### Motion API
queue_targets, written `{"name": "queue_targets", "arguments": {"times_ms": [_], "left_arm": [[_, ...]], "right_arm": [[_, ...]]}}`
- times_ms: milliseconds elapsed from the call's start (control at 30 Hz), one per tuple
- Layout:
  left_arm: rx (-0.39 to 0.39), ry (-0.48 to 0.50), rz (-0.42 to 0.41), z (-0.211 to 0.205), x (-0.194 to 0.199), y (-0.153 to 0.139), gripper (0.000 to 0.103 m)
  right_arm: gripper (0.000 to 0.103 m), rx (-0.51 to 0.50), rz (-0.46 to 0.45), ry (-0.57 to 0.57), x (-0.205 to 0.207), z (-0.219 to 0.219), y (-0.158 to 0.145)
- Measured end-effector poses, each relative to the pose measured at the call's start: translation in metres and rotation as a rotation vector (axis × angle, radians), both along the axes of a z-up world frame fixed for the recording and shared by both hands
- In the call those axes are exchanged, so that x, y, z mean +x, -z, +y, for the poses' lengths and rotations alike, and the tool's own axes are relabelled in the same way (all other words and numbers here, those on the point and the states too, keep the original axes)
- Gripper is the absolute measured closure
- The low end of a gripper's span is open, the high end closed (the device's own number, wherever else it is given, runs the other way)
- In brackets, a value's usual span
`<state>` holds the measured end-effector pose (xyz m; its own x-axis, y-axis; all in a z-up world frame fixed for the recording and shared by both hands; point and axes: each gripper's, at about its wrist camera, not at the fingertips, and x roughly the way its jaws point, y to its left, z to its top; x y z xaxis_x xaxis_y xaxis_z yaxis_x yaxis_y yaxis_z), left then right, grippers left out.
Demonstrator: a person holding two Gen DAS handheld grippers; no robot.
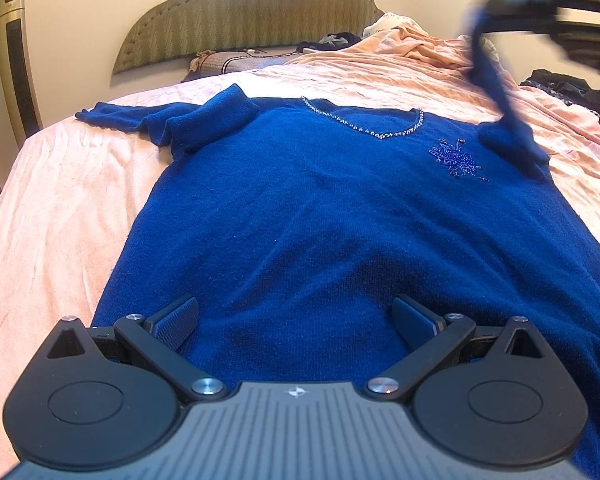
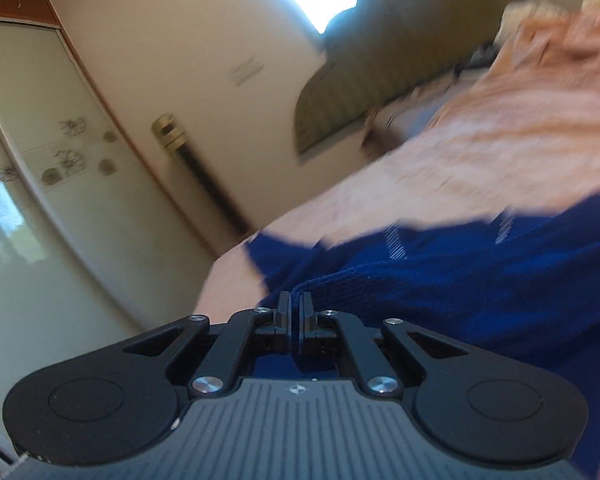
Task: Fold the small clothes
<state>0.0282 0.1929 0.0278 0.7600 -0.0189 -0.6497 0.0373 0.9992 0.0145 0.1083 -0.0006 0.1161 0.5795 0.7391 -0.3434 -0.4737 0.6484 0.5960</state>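
- Left wrist view: we hold the left gripper (image 1: 296, 322) spread wide over the hem of the blue sweater (image 1: 320, 208), which lies flat on the pink bedspread (image 1: 60, 208), one sleeve (image 1: 496, 92) lifted
- Right wrist view: our right gripper (image 2: 295, 312) is pinched together on that sleeve's (image 2: 340, 280) edge, picture blurred

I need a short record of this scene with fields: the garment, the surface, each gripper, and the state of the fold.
garment: blue sweater, spread front side up, beaded neckline
surface: bed with pink sheet
left gripper: open, low over the hem, holding nothing
right gripper: shut on the right sleeve, lifted off the bed
left sleeve: lies bunched on the sheet
fold state: body still flat, not yet folded
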Motion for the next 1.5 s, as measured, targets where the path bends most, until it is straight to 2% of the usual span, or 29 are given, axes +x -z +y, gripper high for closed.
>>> {"name": "queue_targets", "arguments": {"times_ms": [67,133,167,233,300,400,533,600,700,733,767,833,900,967,1000,1033,1067,1100,1167,1300,1400,1500], "left_arm": [[0.002,0.001,0.0,0.0,0.0,0.0,0.0],[0.004,0.003,0.001,0.0,0.0,0.001,0.0],[0.004,0.004,0.001,0.0,0.0,0.001,0.0],[0.004,0.003,0.001,0.0,0.0,0.001,0.0],[0.003,0.003,0.001,0.0,0.0,0.001,0.0],[0.001,0.003,-0.001,0.001,0.0,0.001,0.0],[-0.045,0.023,-0.011,0.007,-0.002,-0.006,0.0],[-0.134,0.048,-0.007,0.015,-0.001,-0.019,0.0],[-0.352,0.052,0.003,0.031,0.014,-0.04,0.0],[-0.4,0.039,0.016,0.034,0.023,-0.042,0.0],[-0.429,0.023,0.034,0.037,0.034,-0.041,0.0],[-0.456,-0.051,0.101,0.041,0.056,-0.031,0.0],[-0.517,-0.082,0.157,0.046,0.071,-0.02,0.008],[-0.519,-0.082,0.148,0.045,0.074,-0.019,0.011],[-0.512,-0.069,0.142,0.043,0.075,-0.02,0.027],[-0.498,-0.063,0.15,0.041,0.077,-0.021,0.039],[-0.476,-0.065,0.166,0.038,0.081,-0.018,0.062],[-0.446,-0.072,0.182,0.036,0.084,-0.017,0.077],[-0.381,-0.079,0.189,0.033,0.091,-0.015,0.088],[-0.357,-0.069,0.185,0.032,0.099,-0.03,0.098],[-0.301,-0.039,0.124,0.031,0.097,-0.054,0.098],[-0.264,0.017,0.015,0.034,0.091,-0.093,0.098]], "right_arm": [[0.096,0.015,0.039,-0.024,0.001,0.035,0.015],[0.078,0.048,0.084,-0.028,-0.001,0.055,0.023],[0.063,0.054,0.1,-0.021,-0.003,0.059,0.025],[0.049,0.059,0.074,0.007,-0.012,0.05,0.024],[0.048,0.078,0.047,0.047,-0.019,0.026,0.024],[0.048,0.102,0.078,0.187,-0.032,-0.025,0.038],[0.05,0.025,0.121,0.351,-0.057,-0.072,0.075],[0.05,-0.036,0.125,0.362,-0.066,-0.079,0.088],[0.048,-0.09,0.073,0.358,-0.077,-0.075,0.098],[0.045,-0.091,0.067,0.358,-0.08,-0.074,0.098],[0.041,-0.087,0.064,0.358,-0.08,-0.073,0.097],[0.039,-0.091,0.058,0.35,-0.079,-0.071,0.099],[0.039,-0.067,0.064,0.348,-0.076,-0.07,0.102],[0.039,-0.031,0.076,0.349,-0.074,-0.076,0.106],[0.039,-0.014,0.081,0.35,-0.074,-0.079,0.107],[0.039,-0.004,0.084,0.352,-0.073,-0.078,0.11],[0.039,0.002,0.086,0.352,-0.072,-0.077,0.11],[0.039,0.004,0.086,0.352,-0.072,-0.077,0.11],[0.039,0.003,0.085,0.352,-0.072,-0.076,0.111],[0.039,0.005,0.085,0.352,-0.072,-0.075,0.111],[0.039,0.005,0.086,0.353,-0.072,-0.075,0.111],[0.039,0.004,0.085,0.353,-0.072,-0.075,0.111]]}}
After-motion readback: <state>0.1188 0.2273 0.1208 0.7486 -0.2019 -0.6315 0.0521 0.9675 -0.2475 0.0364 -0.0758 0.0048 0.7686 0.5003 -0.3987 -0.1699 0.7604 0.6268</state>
